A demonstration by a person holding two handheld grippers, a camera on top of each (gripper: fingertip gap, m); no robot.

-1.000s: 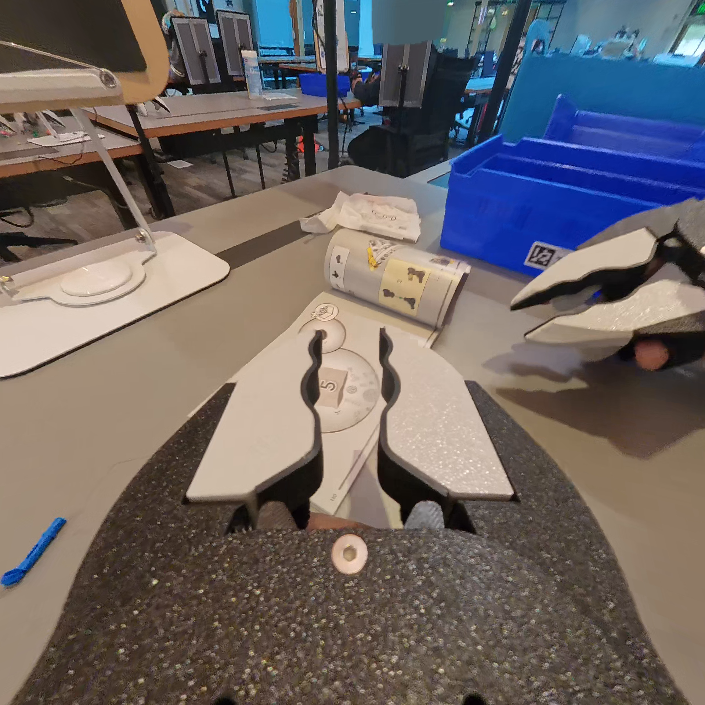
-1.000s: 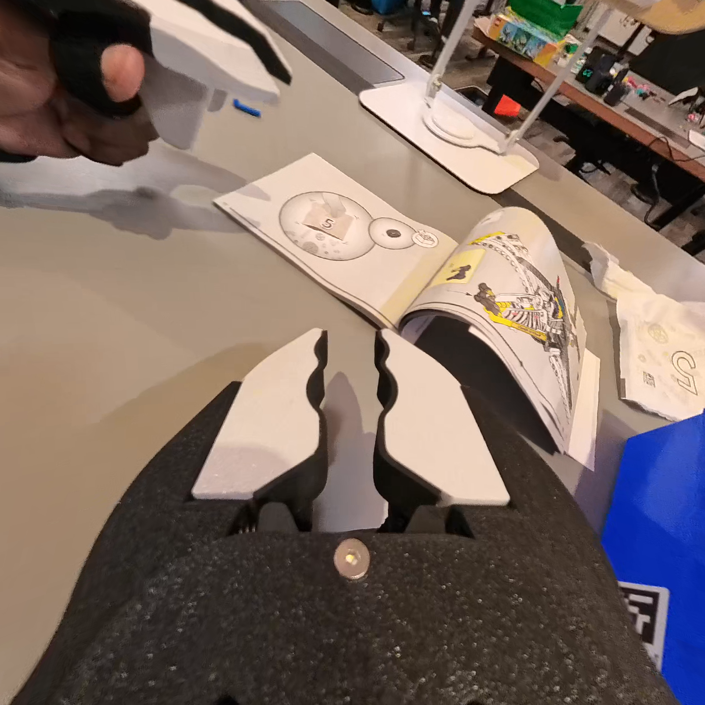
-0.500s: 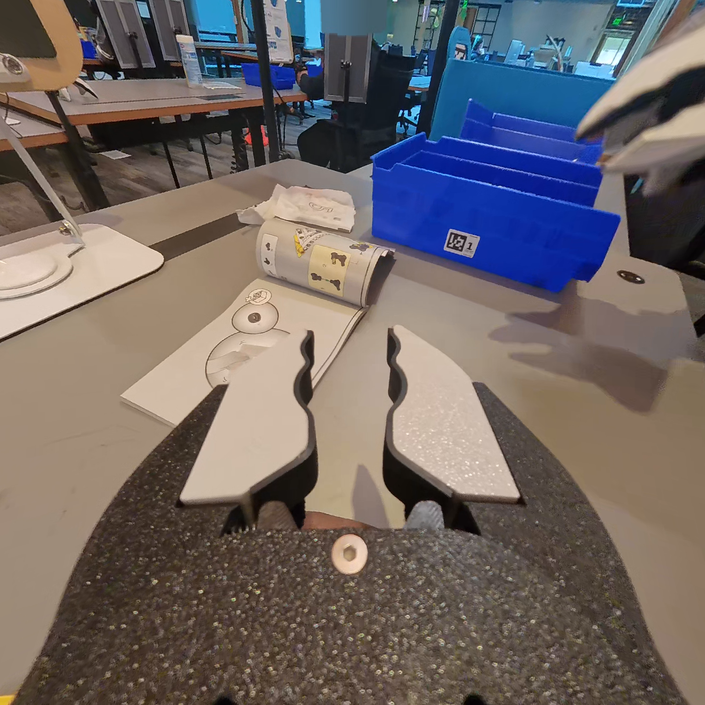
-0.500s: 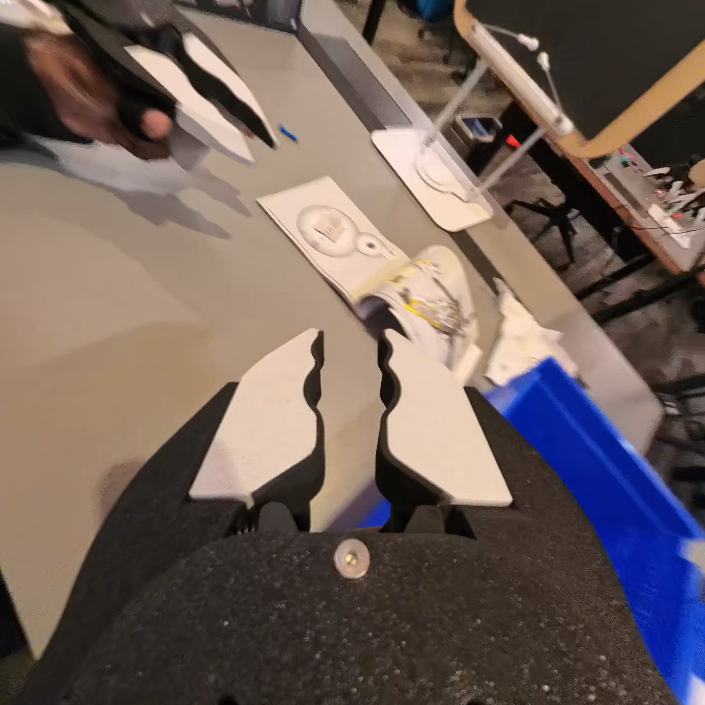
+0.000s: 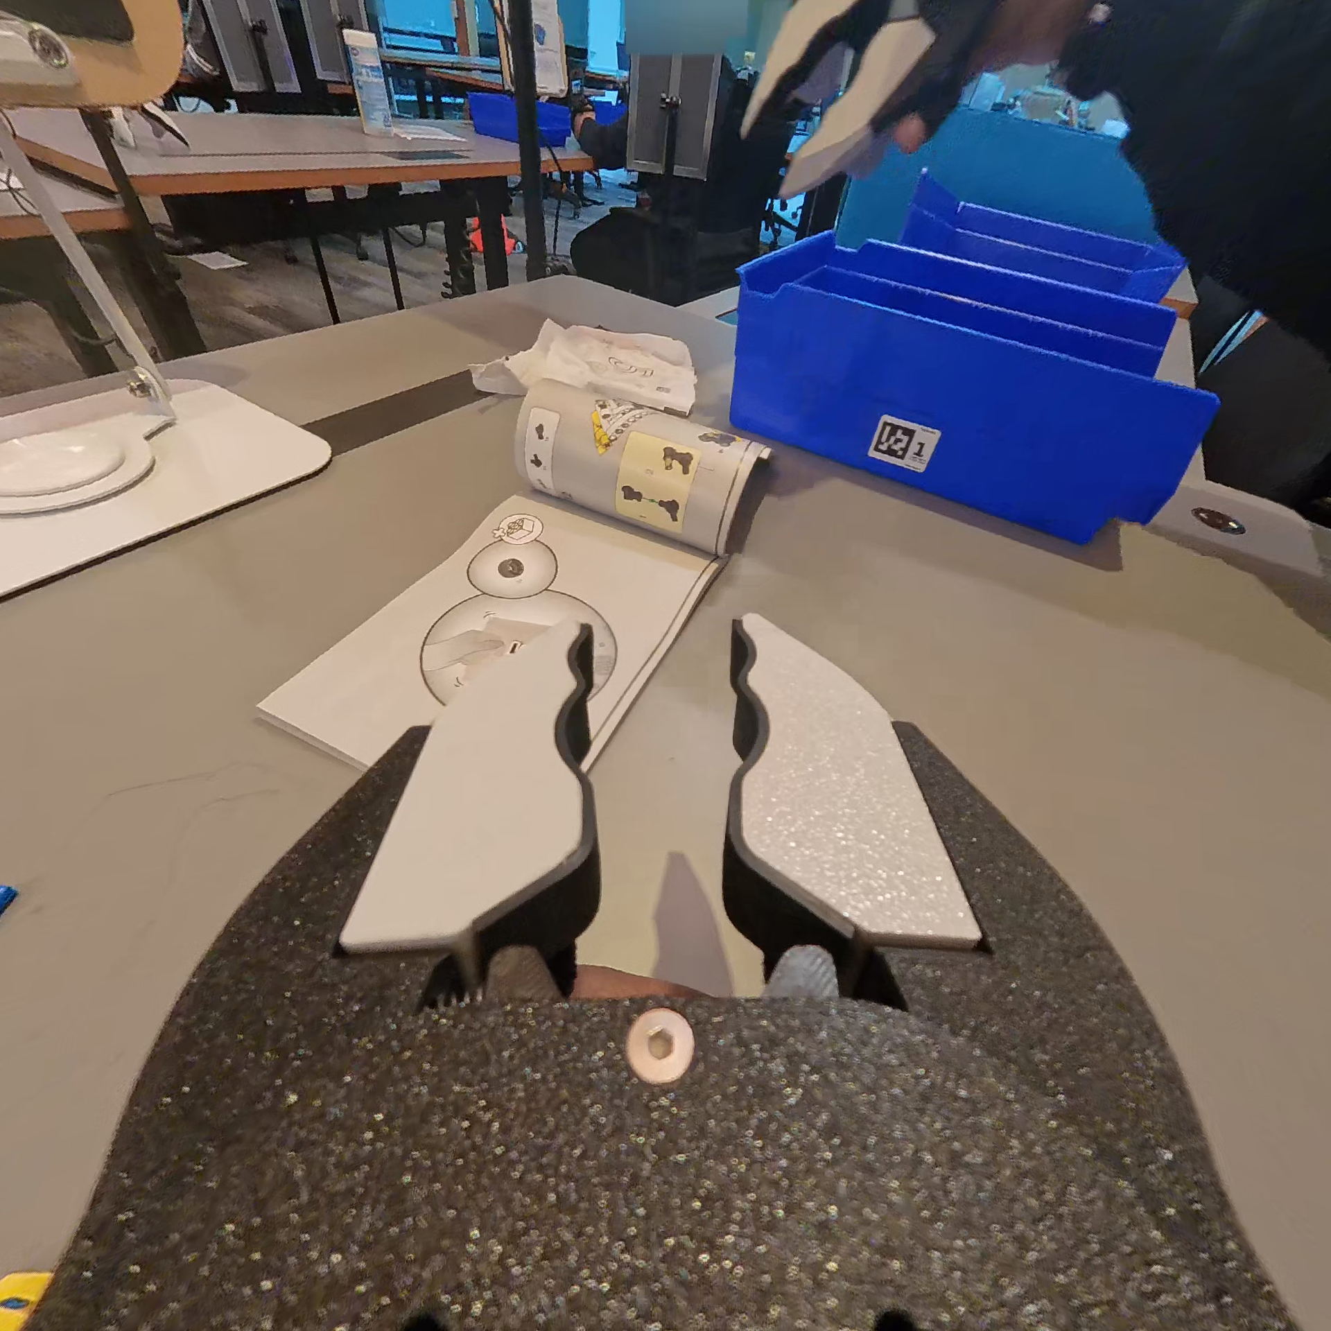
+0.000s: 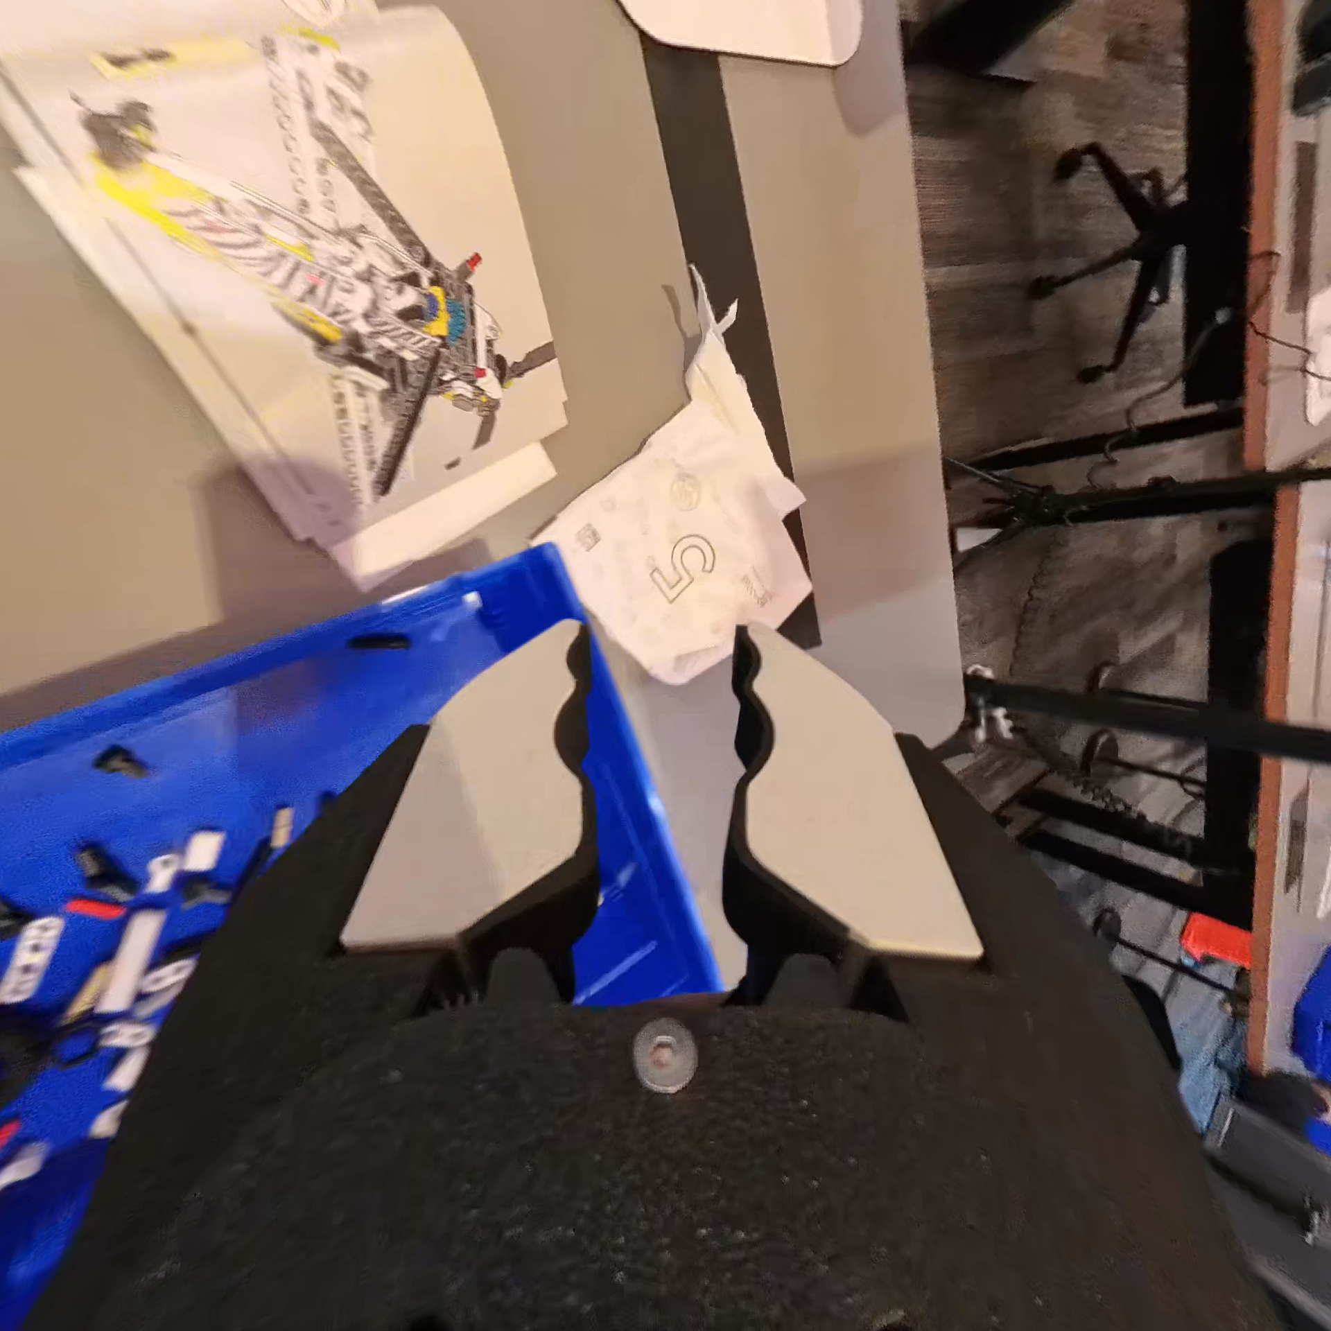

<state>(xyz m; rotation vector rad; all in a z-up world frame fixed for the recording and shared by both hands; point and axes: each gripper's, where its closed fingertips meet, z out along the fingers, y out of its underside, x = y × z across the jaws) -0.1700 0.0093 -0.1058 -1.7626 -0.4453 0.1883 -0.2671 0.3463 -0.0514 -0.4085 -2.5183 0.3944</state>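
Note:
My left gripper (image 5: 661, 634) is open and empty, low over the grey table (image 5: 936, 720) beside the near right edge of an open instruction booklet (image 5: 576, 576). My right gripper (image 6: 661, 637) is open and empty, raised high above the corner of a blue bin (image 6: 403, 684) that holds several small loose parts (image 6: 130, 929). It also shows in the left wrist view (image 5: 828, 108), in the air above the blue bin (image 5: 958, 403). The booklet (image 6: 302, 274) and a torn white paper bag (image 6: 691, 562) lie below it.
A white lamp base (image 5: 144, 461) stands at the table's left. The torn paper bag (image 5: 598, 360) lies behind the booklet. A second blue bin (image 5: 1037, 230) sits behind the first. A small blue piece (image 5: 6, 900) lies at the left edge. Desks and chairs stand beyond the table. One gripper's finger ends stand about 35 centimetres off the other's.
My left gripper drew back from over the booklet and opened wider. My right gripper rose, swung over the blue bin's corner and opened wider. Nothing was taken hold of.

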